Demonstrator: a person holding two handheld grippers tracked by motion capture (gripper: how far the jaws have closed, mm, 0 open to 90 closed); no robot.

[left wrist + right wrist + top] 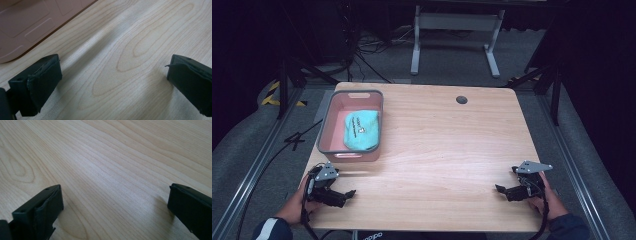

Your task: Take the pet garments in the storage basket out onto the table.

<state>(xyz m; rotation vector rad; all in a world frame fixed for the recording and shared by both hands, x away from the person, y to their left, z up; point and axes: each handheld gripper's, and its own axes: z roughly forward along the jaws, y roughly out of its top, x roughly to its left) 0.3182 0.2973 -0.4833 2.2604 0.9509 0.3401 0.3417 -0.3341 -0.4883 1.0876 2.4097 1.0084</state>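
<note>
The left gripper (343, 195) rests at the near left of the table (447, 150), jaws wide apart and holding nothing; the right gripper (504, 191) rests at the near right, jaws likewise spread and empty. Just beyond the left gripper stands a pink bin (326, 131), with a teal cloth (361, 130) lying inside it. This looks like a rest pose between steps. A next move would likely call for the left gripper to lift and reach forward over the bin's near wall.

The table (437, 150) is evenly lit against dark surroundings, with soft shadows and slightly blurred close-up views.
</note>
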